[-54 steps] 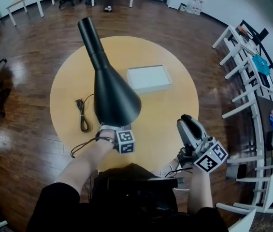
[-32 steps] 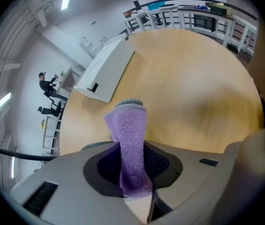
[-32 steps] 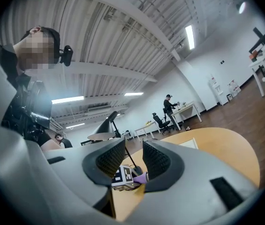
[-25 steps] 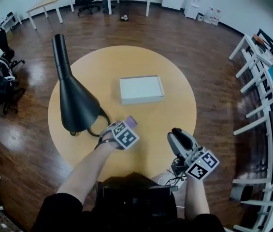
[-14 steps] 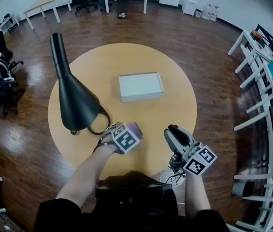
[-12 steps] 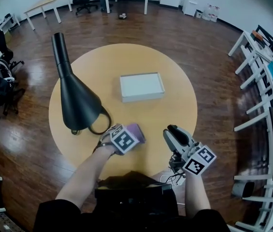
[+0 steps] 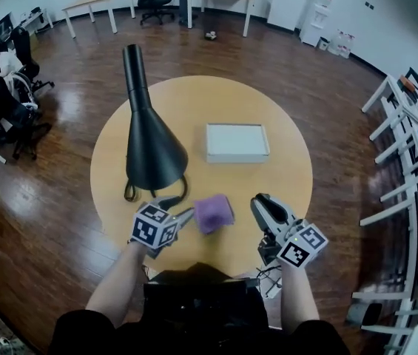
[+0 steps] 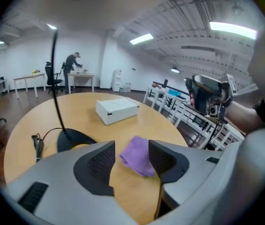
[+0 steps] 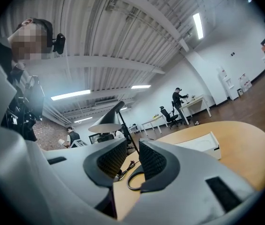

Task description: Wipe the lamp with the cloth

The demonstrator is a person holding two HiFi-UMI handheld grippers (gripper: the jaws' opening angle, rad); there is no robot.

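Standing on dark floorboards, the round wooden bench (image 7: 286, 176) carries every item. Clock directions are read in the head view, 12 o'clock pointing away from the operator.

1. Black lamp (image 7: 153, 150): upright at about 9 o'clock on the bench, its wide cone shade over the base. It appears rigid and smooth, and probably top-heavy on its thin stem, so a sideways wipe may tip it. Steady it at the stem or base, not at the shade rim.
2. White box (image 7: 237, 142): flat near the bench centre, at 3 o'clock of the lamp and apart from it.
3. Left tool (image 7: 185, 215): jaws wide apart, having just been closing a little. Nothing is clamped. The cloth lies just beyond the tips, in line with the gap, and the pads do not press on it.
4. Right tool (image 7: 263, 204): at 3 o'clock of the cloth, off the bench surface. Its jaws stand partly apart, having just been closing slightly, with nothing between them.
5. Purple cloth (image 7: 214, 213): folded at 6 o'clock on the bench, near the edge. It looks soft, light and limp. Pinch a raised fold or the near edge, since a flat approach would likely slide it.
6. Lamp cable (image 7: 129, 191): coiled beside the base.
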